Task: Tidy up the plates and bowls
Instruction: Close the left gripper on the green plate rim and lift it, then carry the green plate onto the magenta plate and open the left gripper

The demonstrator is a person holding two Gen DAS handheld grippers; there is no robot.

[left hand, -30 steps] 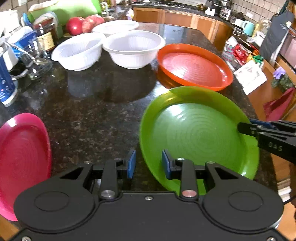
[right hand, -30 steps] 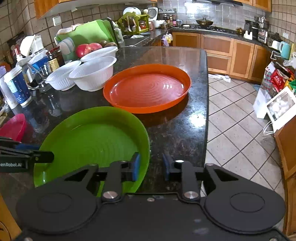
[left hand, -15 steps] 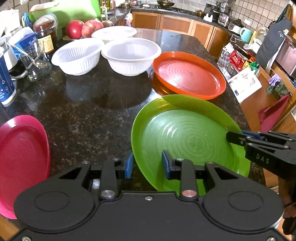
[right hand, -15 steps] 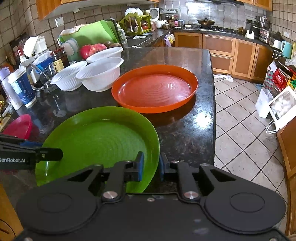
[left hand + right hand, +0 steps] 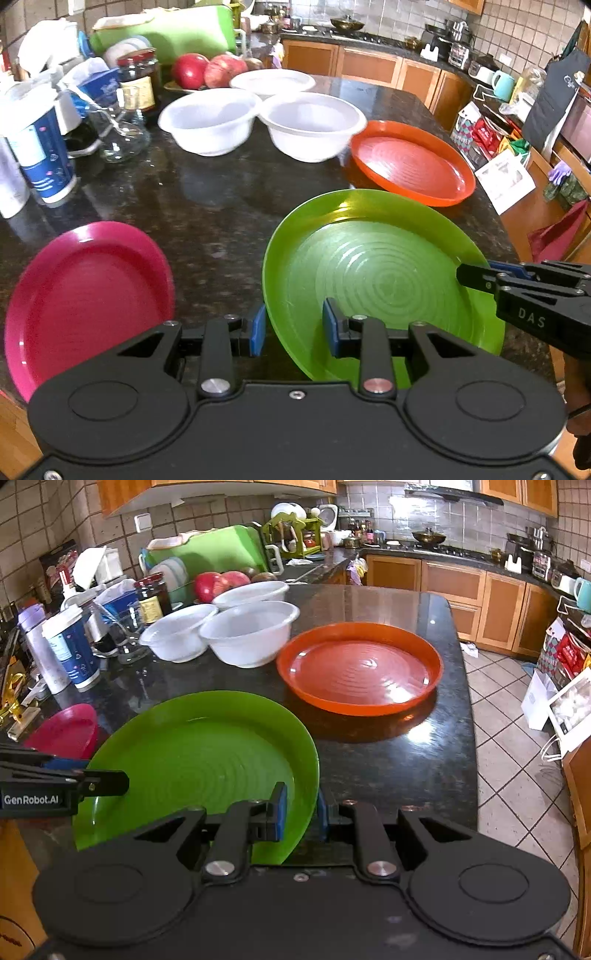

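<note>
Green plate (image 5: 376,273), glossy and ringed, is tilting at lower center; my right tongs (image 5: 298,812) are clenching its rim, my left tongs (image 5: 293,326) straddling it, released.

Green plate (image 5: 373,273): glossy plastic, concentric ridges in well. Orange plate (image 5: 360,668): same glossy ridged plastic, strong glare. Pink plate (image 5: 85,295): smooth plastic, softer sheen. White bowls (image 5: 310,125): thin plastic, semi-matt. Countertop (image 5: 207,206): polished speckled dark stone, mirror-like. Left gripper (image 5: 291,328) and right gripper (image 5: 299,812): matt black plastic bodies, blue pads, bright metal screws. Cabinets (image 5: 502,609): varnished wood. Floor (image 5: 509,760): glazed tile.
</note>
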